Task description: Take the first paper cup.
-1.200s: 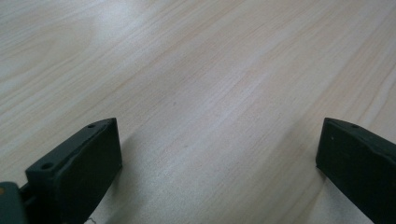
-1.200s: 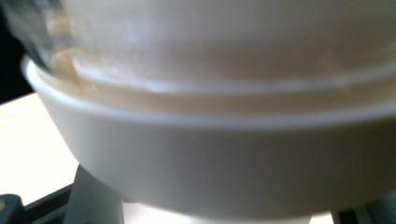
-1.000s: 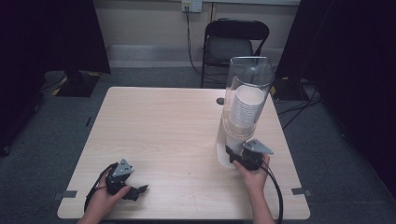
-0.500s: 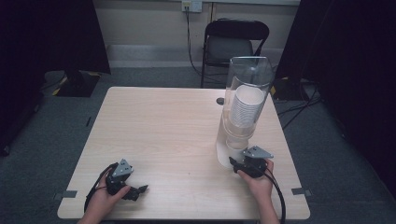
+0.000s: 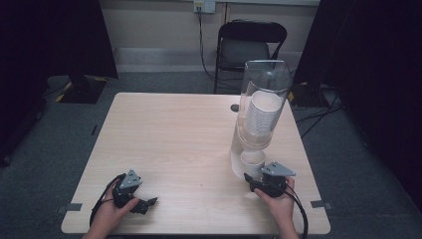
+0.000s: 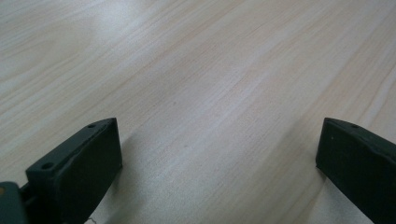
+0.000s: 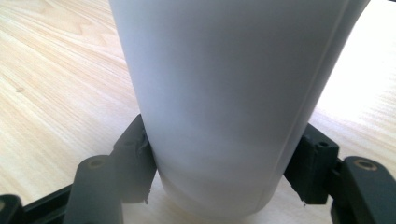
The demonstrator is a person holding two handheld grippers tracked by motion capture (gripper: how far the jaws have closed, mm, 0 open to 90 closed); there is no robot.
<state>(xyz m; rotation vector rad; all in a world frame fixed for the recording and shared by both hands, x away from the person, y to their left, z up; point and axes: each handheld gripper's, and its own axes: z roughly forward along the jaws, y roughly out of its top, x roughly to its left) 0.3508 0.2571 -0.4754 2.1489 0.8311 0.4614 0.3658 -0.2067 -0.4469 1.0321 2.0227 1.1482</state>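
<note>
- Right tool (image 5: 255, 178): drawn back toward the bench's near edge since the earlier frames, its jaws clamped on both sides of a white paper cup (image 7: 224, 102).
- Cup: below the clear dispenser tube (image 5: 263, 92), which holds a cup stack (image 5: 261, 117).
- Left tool (image 6: 219, 154): jaws wide, nothing between them, low over the bare bench (image 5: 169, 134).

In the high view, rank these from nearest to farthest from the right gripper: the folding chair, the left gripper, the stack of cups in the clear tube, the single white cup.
1. Single white cup: between the right gripper's jaws.
2. Stack of cups: just above, inside the clear tube.
3. Left gripper: across the table's near edge.
4. Folding chair: beyond the far edge.
</note>
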